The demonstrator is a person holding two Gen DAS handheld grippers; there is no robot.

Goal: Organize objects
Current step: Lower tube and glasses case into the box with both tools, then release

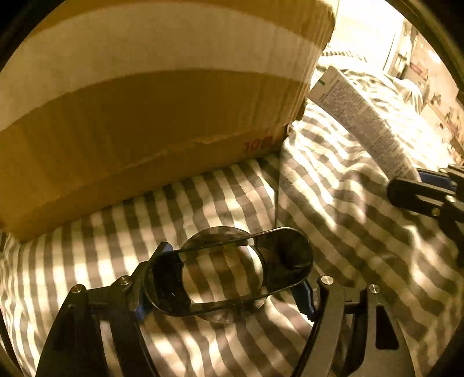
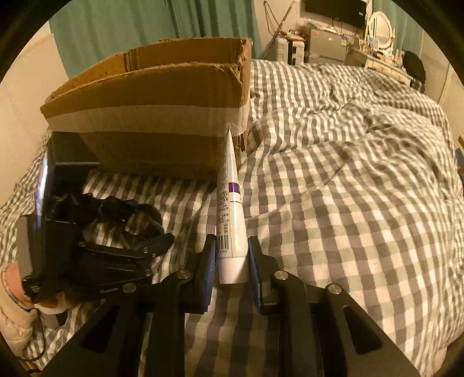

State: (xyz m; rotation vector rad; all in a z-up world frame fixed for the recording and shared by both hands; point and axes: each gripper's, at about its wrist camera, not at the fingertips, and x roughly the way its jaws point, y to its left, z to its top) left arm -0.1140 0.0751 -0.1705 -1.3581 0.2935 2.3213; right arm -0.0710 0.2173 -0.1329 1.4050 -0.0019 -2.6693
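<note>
A clear, dark-rimmed magnifier-like lens [image 1: 223, 271] is clamped between the left tongs [image 1: 224, 285] just above the checked bed cover [image 1: 348, 220], near the cardboard box [image 1: 150, 116]. A white tube [image 2: 232, 220] is gripped near its cap by the right tongs [image 2: 232, 261], its tip pointing at the box corner.

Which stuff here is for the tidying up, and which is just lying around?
For the job:
- magnifying glass, in the left tool
- white tube, in the right tool
- cardboard box

Just there:
- checked bedcover
- dressing table with mirror
- green curtain
</note>
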